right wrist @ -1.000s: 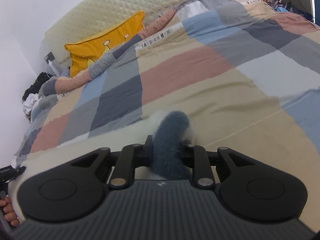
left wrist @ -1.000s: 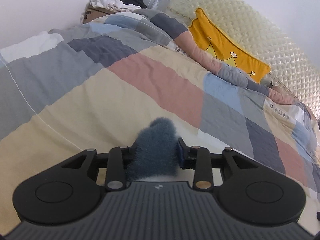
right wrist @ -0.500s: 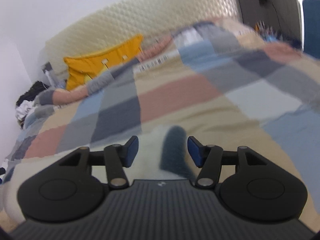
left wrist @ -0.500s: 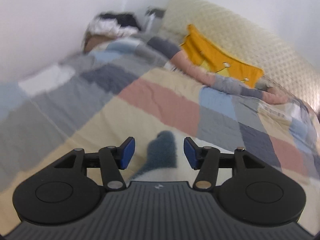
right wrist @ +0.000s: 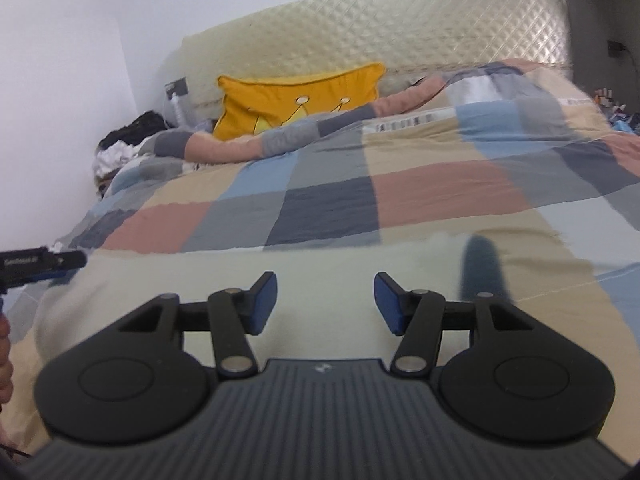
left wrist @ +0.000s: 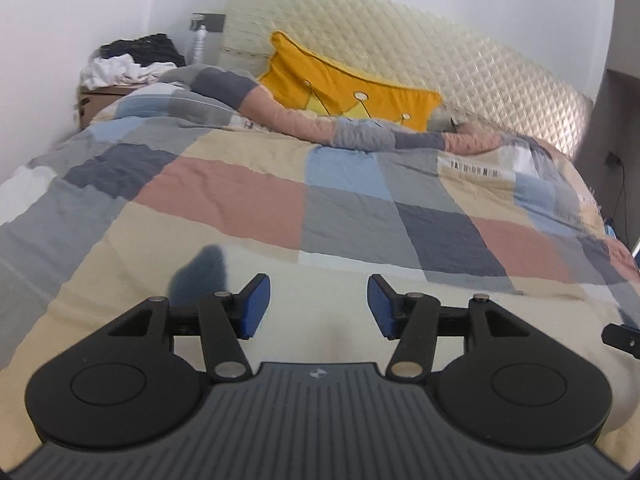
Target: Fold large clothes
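Observation:
A fluffy cream garment (left wrist: 328,304) with dark blue-grey fuzzy cuffs lies flat on the bed under both grippers. One cuff (left wrist: 202,276) lies left of my left gripper (left wrist: 316,306), which is open and empty above the cream fabric. In the right wrist view the same garment (right wrist: 320,268) spreads below my right gripper (right wrist: 325,302), also open and empty. The other dark cuff (right wrist: 484,270) lies to its right. The tip of the right gripper (left wrist: 622,338) shows at the left view's right edge, and the left gripper (right wrist: 40,262) at the right view's left edge.
The bed carries a patchwork quilt (left wrist: 348,216) of beige, pink, grey and blue squares. A yellow crown cushion (left wrist: 344,84) leans on the quilted cream headboard (left wrist: 440,48). A pile of clothes (left wrist: 128,62) sits on a box at the far left corner by the wall.
Both grippers opened and let go of the dark fuzzy cuffs. The cuffs dropped onto the bed. Both grippers drew back and toward the garment's middle.

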The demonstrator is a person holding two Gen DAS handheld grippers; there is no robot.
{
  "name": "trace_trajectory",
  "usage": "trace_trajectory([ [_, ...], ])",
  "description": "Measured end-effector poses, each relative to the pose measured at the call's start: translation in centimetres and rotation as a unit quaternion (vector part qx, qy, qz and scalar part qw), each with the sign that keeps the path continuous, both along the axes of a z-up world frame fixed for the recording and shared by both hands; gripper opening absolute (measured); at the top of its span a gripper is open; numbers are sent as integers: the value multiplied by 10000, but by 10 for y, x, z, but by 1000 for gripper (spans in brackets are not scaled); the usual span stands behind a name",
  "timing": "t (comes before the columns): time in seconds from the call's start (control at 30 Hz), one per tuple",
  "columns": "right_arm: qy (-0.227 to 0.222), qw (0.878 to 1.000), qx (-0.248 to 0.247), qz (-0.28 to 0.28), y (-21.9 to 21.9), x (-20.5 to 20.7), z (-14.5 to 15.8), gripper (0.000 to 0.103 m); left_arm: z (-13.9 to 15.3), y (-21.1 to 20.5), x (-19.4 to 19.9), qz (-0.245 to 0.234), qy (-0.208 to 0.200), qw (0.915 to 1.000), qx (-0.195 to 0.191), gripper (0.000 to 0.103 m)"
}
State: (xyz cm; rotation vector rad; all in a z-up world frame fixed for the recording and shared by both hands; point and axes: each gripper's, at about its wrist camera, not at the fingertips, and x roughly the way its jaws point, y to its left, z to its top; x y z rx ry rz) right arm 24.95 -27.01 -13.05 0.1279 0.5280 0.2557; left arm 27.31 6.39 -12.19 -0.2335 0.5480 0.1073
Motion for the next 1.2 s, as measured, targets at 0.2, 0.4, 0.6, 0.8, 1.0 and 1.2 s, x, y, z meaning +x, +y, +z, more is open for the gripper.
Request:
trace_trajectory([
  [0.2, 252, 9988, -411, 131, 14, 30, -15, 56, -24, -3, 34, -77, 517, 9982, 288, 60],
  [0.4, 483, 9975, -481, 207, 18, 37, -31, 56, -46, -4, 48, -182, 726, 9957, 548, 60],
  [0.6, 531, 9977, -373, 202, 15, 38, -42, 56, -45, -1, 44, -147, 586, 9971, 452, 60],
  [0.8, 512, 9984, -214, 71, 14, 26, -29, 56, -22, 2, 12, -64, 413, 9991, 50, 60],
  [1.0, 488, 9985, 183, 160, 11, -2, -15, 57, -1, -8, -45, -149, 242, 9992, -272, 60],
  [1.2, 692, 9931, 926, 197, 5, -33, -10, 59, -3, -12, -84, -197, 349, 9913, -1252, 60],
])
